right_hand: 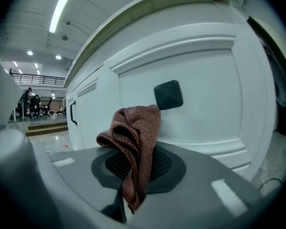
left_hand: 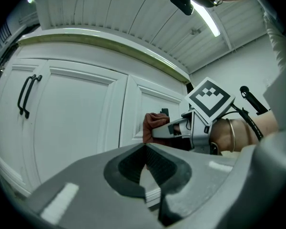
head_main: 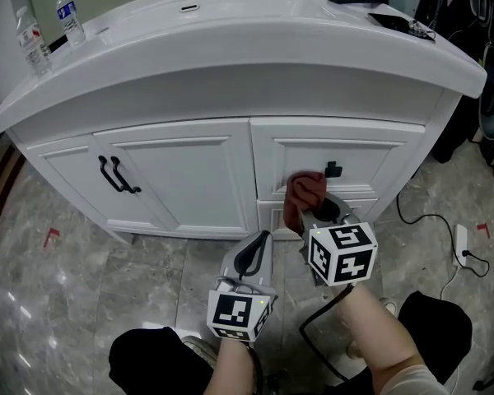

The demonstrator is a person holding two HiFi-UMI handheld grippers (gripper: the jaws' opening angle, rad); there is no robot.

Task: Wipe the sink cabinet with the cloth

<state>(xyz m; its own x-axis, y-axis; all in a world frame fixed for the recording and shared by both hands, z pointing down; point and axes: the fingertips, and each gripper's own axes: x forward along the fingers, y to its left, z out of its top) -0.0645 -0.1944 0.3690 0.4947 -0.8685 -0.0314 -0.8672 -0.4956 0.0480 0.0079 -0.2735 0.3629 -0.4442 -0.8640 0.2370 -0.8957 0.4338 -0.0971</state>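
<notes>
- Far to the left of both grippers, two water bottles (head_main: 33, 41) stand up on the countertop (head_main: 230, 23).
- Left of the left gripper (head_main: 262, 239), a pair of black handles (head_main: 115, 175) sits on a door of the white sink cabinet (head_main: 198, 179).
- The left gripper is low in front of the cabinet. Its jaws are pressed together with nothing between them, and it sits just left of the right gripper (head_main: 319, 211).
- The right gripper's jaws pinch the reddish-brown cloth (head_main: 306, 189). The cloth bunches above the tips at the drawer front (head_main: 370, 167); whether it touches the drawer cannot be told.
- A square black knob (head_main: 333, 169) sits just up and right of the cloth.
- Well right of the right gripper, a white power strip (head_main: 463, 241) lies on the tiled floor (head_main: 66, 286).
</notes>
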